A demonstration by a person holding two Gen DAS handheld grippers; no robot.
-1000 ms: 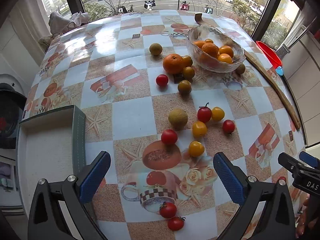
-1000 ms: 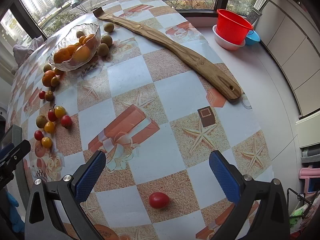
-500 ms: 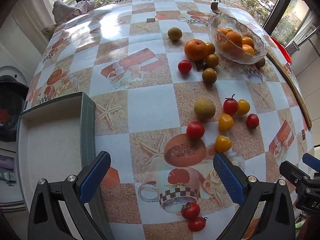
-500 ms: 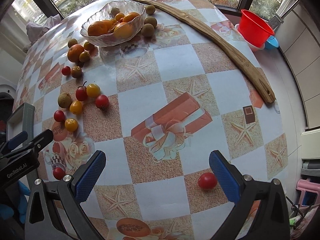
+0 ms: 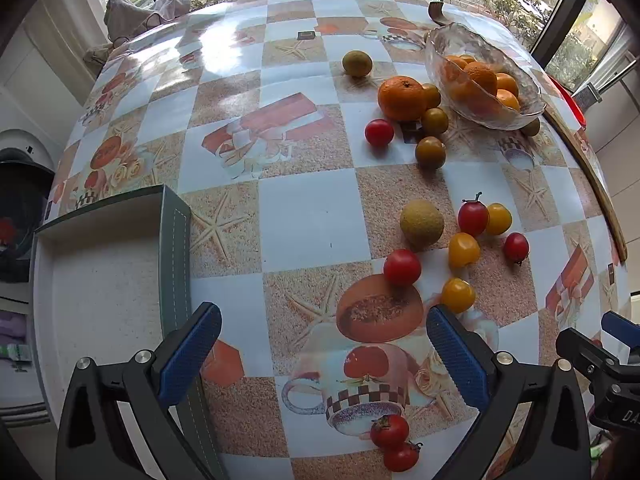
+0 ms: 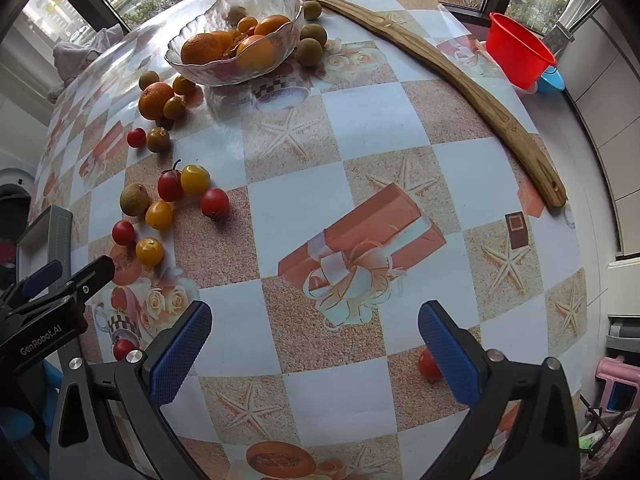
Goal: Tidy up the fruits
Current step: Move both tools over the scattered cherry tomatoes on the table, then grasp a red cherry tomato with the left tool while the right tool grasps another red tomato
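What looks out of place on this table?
One red tomato lies alone near the table's edge, partly behind a finger of the right gripper, far from the fruit cluster beside the glass bowl. Nothing looks spilled or damaged.

White lettering "GenRobot.AI" on the black body of the left gripper (image 6: 60, 276), seen in the right wrist view off to the left of the near blue pads, running at a slant. In the left wrist view, partial white letters "DA" on the black body of the right gripper (image 5: 596, 344), far right of that claw, cut off by the frame edge. Nothing else readable: the patterned tablecloth (image 6: 360, 120) carries pictures only, no legible words.
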